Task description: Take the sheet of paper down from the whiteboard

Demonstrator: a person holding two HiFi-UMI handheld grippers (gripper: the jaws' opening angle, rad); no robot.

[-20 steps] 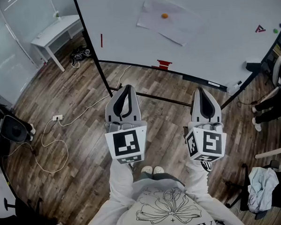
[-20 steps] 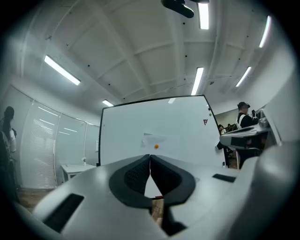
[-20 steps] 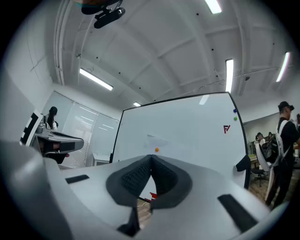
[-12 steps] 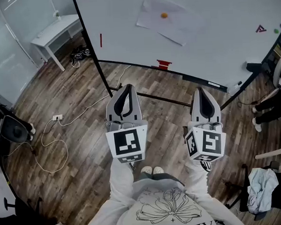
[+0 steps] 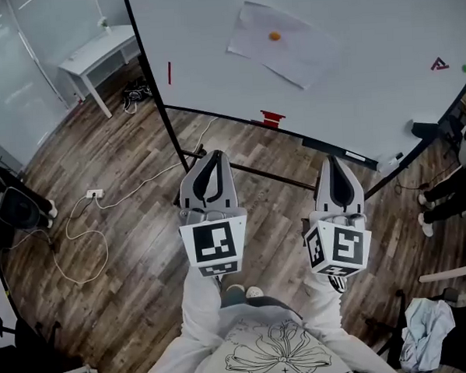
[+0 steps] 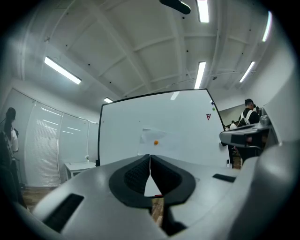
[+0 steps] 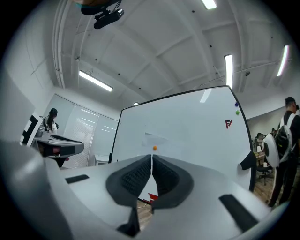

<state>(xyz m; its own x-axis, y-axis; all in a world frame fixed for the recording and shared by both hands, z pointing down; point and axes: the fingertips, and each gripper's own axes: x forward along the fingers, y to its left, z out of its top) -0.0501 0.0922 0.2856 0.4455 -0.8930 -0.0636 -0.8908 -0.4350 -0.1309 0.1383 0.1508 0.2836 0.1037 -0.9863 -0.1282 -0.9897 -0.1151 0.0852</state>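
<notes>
Orange magnet pins paper sheet to whiteboard. Left gripper, right gripper pinched shut, empty, well short. Risk: pulling sheet under magnet tears it; magnet may drop.

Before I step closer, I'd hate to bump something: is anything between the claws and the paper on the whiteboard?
Nothing visible does. The left claw and right claw, both shut, face the white paper sheet under its round orange magnet across open air.

grey left gripper, right gripper, flower-print shirt
</notes>
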